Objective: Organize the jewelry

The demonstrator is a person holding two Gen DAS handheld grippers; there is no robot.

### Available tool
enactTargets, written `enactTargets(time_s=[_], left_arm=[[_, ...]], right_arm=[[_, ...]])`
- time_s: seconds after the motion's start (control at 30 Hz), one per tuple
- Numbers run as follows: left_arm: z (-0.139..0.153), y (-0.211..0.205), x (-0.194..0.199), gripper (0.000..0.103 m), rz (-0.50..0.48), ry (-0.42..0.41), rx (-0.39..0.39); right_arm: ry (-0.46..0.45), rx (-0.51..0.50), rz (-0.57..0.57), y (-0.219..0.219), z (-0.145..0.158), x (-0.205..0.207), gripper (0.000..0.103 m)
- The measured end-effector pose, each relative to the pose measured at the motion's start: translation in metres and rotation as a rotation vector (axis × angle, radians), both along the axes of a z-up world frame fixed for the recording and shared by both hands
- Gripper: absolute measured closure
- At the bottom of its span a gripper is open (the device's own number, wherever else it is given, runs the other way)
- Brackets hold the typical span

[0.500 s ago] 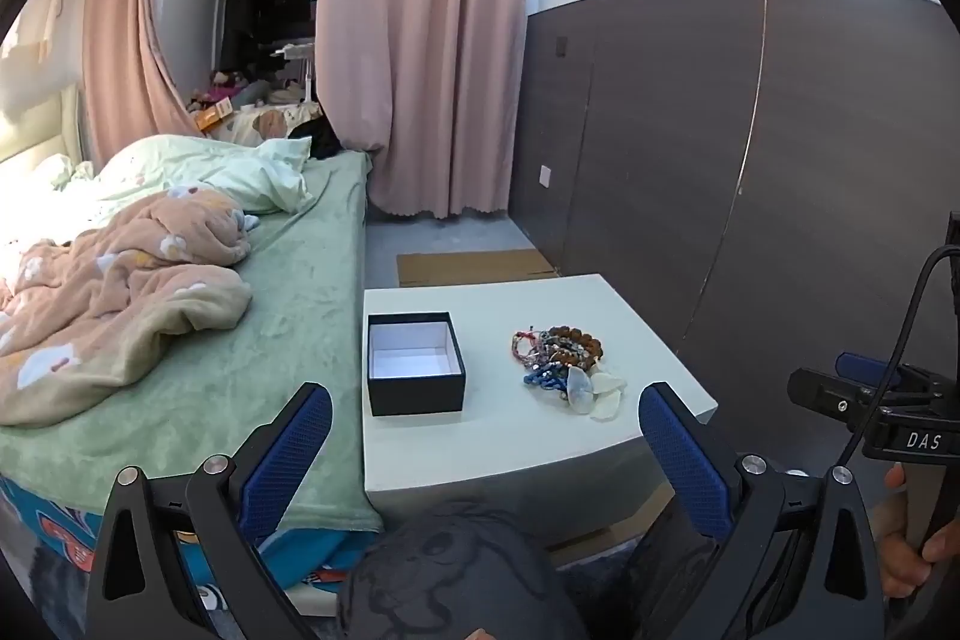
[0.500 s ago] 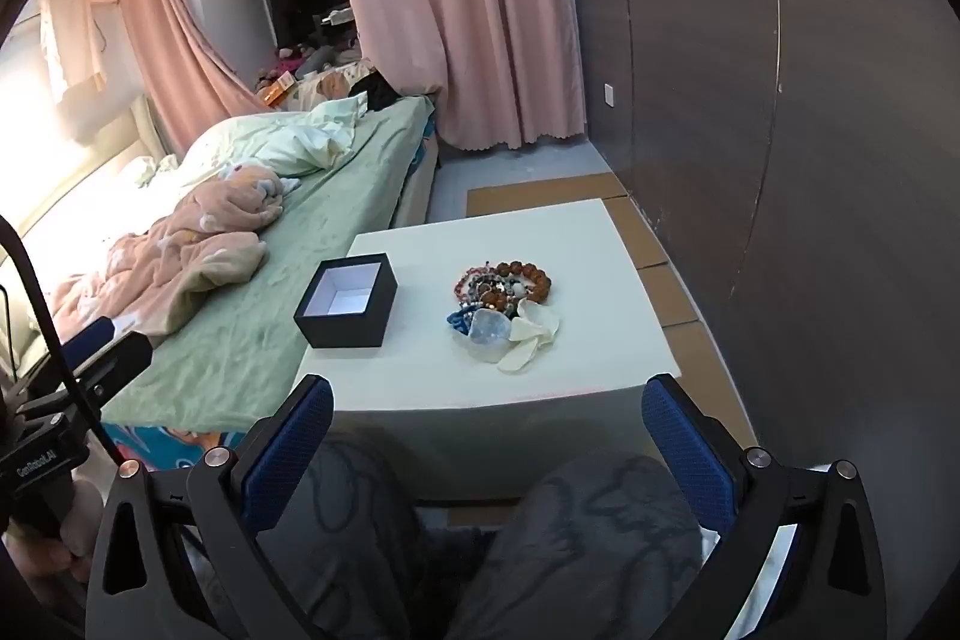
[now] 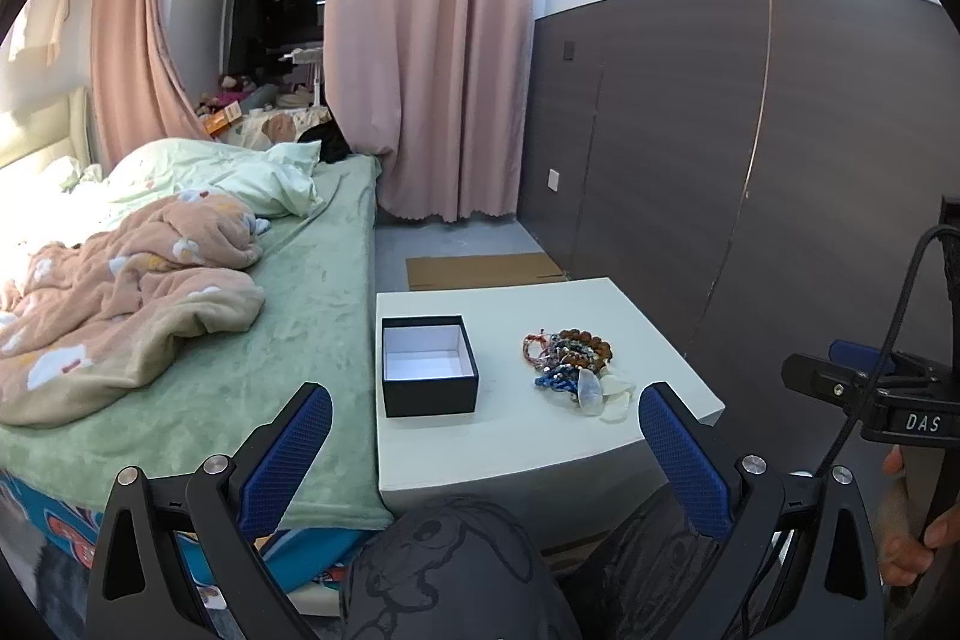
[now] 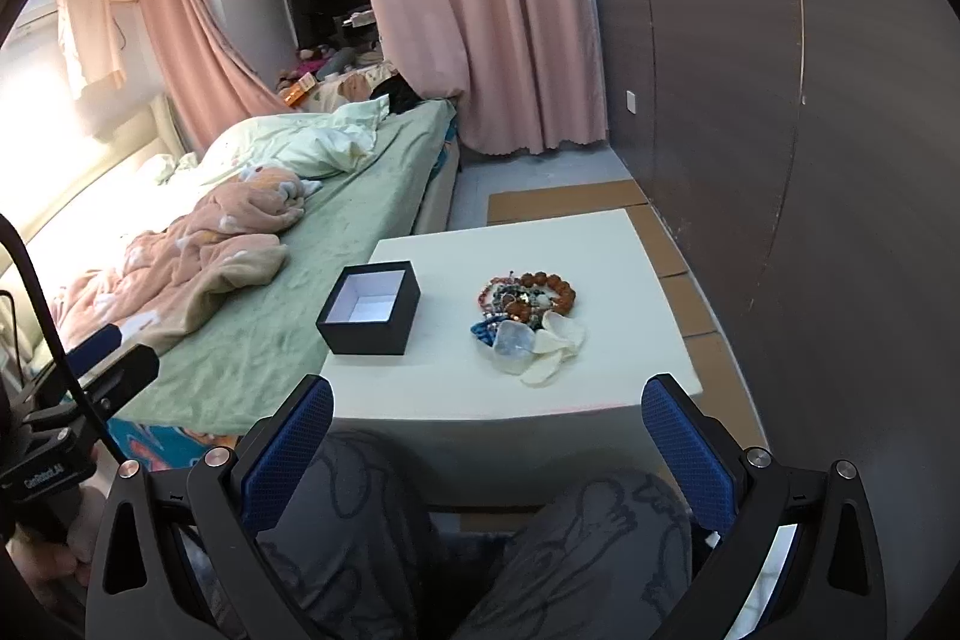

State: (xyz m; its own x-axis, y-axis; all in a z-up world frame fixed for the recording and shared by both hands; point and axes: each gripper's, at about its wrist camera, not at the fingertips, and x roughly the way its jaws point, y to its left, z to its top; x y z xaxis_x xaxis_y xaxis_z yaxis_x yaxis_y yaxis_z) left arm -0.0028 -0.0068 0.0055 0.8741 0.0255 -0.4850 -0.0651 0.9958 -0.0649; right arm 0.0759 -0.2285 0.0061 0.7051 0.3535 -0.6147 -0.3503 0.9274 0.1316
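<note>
A: Where's the jewelry?
B: A heap of beaded bracelets and pale shell pieces (image 4: 528, 319) on the low white table (image 3: 648, 328), right of the open black box with white lining (image 3: 427, 363), apart from it; the green-sheeted bed (image 3: 300, 316) hugs the table's left edge.
A: Grippers?
B: Left gripper (image 3: 480, 460) and right gripper (image 4: 487, 451) both spread wide, holding nothing, short of the table's near edge.

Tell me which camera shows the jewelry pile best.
The right wrist view: the jewelry pile sits nearer and larger, with beads and pale shells distinct. The left wrist view shows the same pile smaller and more compressed.

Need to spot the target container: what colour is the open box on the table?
Black outside, white inside; the box shows best in the right wrist view.
</note>
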Motion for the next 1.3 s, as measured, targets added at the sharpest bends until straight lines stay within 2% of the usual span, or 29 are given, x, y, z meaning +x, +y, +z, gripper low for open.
enactTargets(time_s=[0.23,0.5,1.3], left_arm=[[-0.003,0.0,0.005,0.001,-0.007,0.007,0.017],[-0.006,-0.008,0.009,0.001,-0.019,0.011,0.001],[0.002,-0.017,0.013,0.001,-0.04,0.006,0.012]], right_arm=[[0.013,0.017,0.009,0.0,-0.006,0.005,0.0],[0.027,0.01,0.007,-0.007,-0.006,0.004,0.0],[0.033,0.051,-0.028,-0.015,-0.007,0.011,0.0]])
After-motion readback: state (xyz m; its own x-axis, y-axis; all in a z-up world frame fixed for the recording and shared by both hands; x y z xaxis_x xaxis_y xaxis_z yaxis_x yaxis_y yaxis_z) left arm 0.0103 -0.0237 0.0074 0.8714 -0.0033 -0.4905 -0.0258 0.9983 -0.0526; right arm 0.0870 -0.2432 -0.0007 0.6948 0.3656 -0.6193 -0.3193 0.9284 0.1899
